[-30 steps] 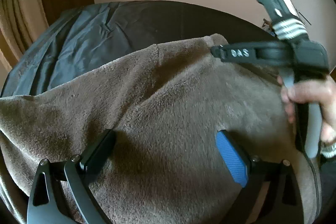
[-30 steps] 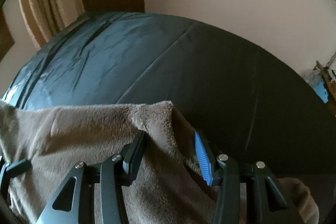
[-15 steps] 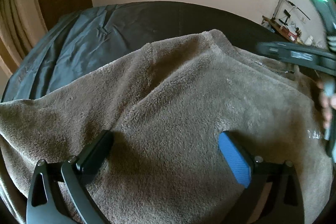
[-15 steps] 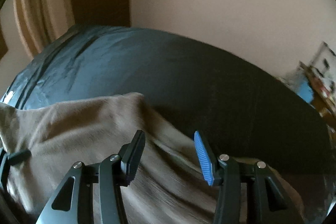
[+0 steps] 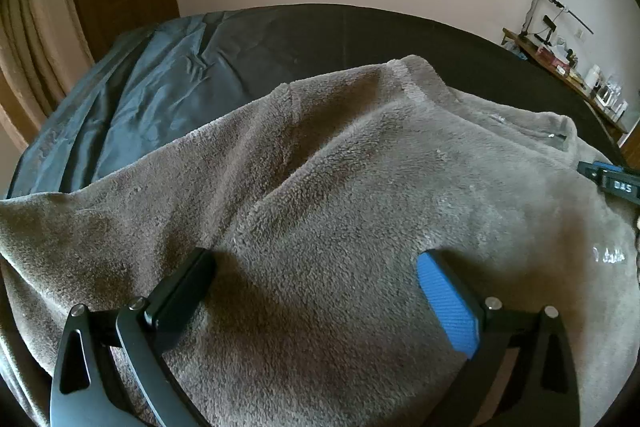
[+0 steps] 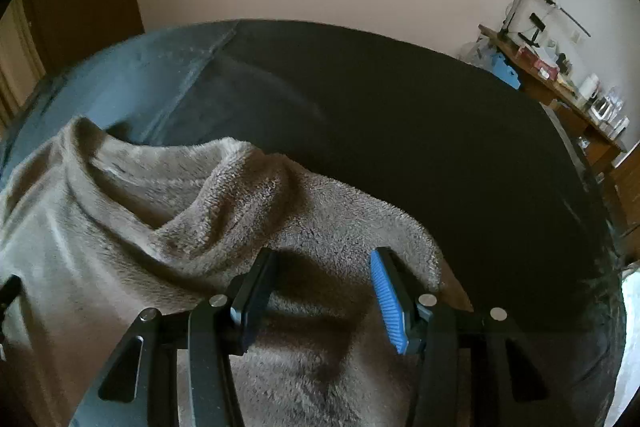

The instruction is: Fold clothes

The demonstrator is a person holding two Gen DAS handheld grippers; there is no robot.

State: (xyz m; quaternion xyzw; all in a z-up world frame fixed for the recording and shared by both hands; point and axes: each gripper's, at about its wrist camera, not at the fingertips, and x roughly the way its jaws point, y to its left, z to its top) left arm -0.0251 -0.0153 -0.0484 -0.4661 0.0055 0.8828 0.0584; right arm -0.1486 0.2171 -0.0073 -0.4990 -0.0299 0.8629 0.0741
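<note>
Brown fleece garment (image 5: 340, 195) lies spread over the dark bed cover (image 5: 168, 95), bunched in soft ridges, collar end toward the far side.

Change over the last second: the right tongs (image 6: 324, 283), a second ago closed in on a raised corner of fleece at the far edge, now sit spread wide above the near right part of the cloth, pinching nothing. That corner has dropped and lies as a loose hump.
Left tongs (image 5: 316, 291): unchanged, spread wide, resting low over the fleece, nothing pinched.

Judgement: one fold or placement just released; next grip not yet taken. Cloth still rumpled, so folding is partway at best.

Writing: "DAS" in white on the right tongs' body (image 5: 620, 185). A pale mark on the fleece (image 5: 610, 257) is unreadable.
</note>
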